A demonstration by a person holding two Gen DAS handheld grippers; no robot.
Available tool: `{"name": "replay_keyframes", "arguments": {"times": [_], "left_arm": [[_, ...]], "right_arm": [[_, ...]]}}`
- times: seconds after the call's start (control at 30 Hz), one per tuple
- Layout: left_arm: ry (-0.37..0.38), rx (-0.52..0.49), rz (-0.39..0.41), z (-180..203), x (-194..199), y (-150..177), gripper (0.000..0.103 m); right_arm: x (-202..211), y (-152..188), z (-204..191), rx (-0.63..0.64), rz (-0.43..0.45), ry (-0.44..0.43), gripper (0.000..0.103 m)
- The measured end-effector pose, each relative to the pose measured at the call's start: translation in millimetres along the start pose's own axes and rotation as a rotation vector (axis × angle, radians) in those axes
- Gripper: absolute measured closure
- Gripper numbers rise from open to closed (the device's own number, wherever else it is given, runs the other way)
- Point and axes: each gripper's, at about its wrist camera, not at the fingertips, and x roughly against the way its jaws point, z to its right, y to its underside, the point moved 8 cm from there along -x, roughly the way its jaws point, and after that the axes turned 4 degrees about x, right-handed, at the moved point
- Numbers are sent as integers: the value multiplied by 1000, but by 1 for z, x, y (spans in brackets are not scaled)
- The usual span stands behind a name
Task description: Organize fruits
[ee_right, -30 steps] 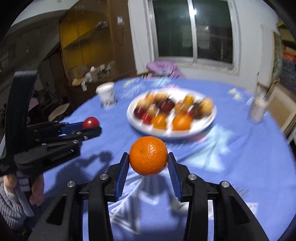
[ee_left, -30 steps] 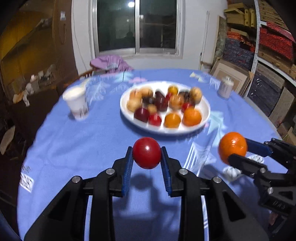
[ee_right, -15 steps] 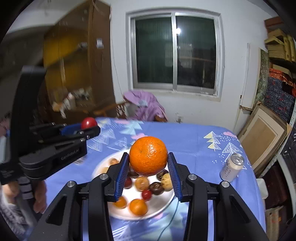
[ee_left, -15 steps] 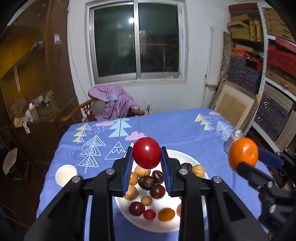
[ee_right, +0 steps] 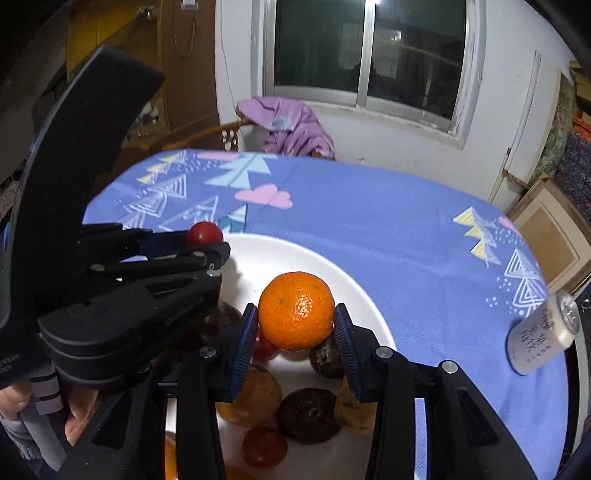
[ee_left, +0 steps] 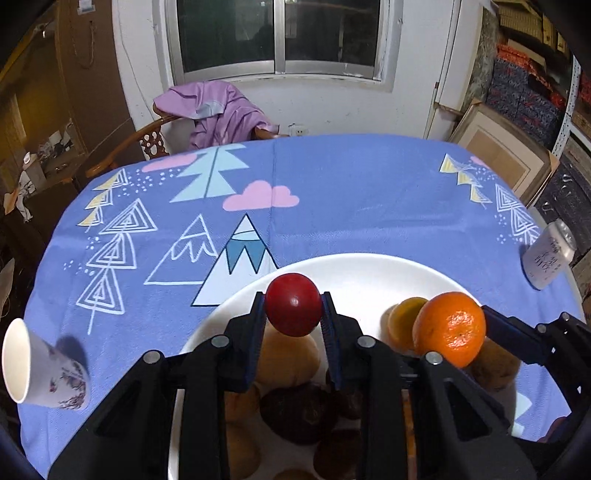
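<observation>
Left-wrist view first: the red fruit point(ee_left: 293, 304), round and glossy, sits clamped between the blue pads of the left gripper point(ee_left: 293, 314), raised above the near-left part of the white plate point(ee_left: 354, 269). Just right of it, the orange point(ee_left: 448, 328) is pinched in the right gripper point(ee_left: 458, 332), which comes in from the right edge of that view; its jaws stand wider than the left pair but are pressed on the orange all the same. From the right wrist, the orange point(ee_right: 295, 311) hangs over the plate's point(ee_right: 325, 266) middle, and the left gripper point(ee_right: 207, 240) shows side-on at the left with the red fruit point(ee_right: 204, 233) at its tip. A hand point(ee_right: 74, 410) grips that tool's handle low at the left.

On the plate beneath lie more fruits: a tan one point(ee_left: 288, 360), a dark brown one point(ee_right: 308, 415), a small red one point(ee_right: 265, 445), and others I cannot tell apart under the tool arms. The plate rests on a blue tablecloth point(ee_left: 351, 206) printed with trees and mountains. A paper cup point(ee_left: 40, 365) stands at the near left, a pale can point(ee_left: 548, 254) at the right edge. Beyond the far side, a purple garment point(ee_left: 218, 110) drapes over a wooden chair point(ee_left: 147, 138) below the window point(ee_left: 277, 33).
</observation>
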Motion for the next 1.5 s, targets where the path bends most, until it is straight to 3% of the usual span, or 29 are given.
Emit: {"name": "replay_keyframes", "arguments": {"times": [0.33, 0.57, 0.77, 1.17, 1.43, 1.5], "left_arm": [[5, -15, -49, 11, -21, 0, 73], [-5, 10, -56, 3, -18, 1, 62], [1, 20, -39, -4, -9, 1, 54], [-27, 30, 56, -11, 51, 19, 42], [-78, 73, 132, -35, 121, 67, 34], [-83, 81, 144, -39, 137, 84, 34]], "right_arm": [[-5, 2, -1, 46, 21, 18, 58], [2, 5, -3, 56, 53, 11, 58], [12, 6, -4, 28, 59, -64, 56], [60, 21, -6, 0, 99, -50, 56], [116, 50, -18, -102, 140, -105, 47], [129, 58, -26, -111, 148, -113, 40]]}}
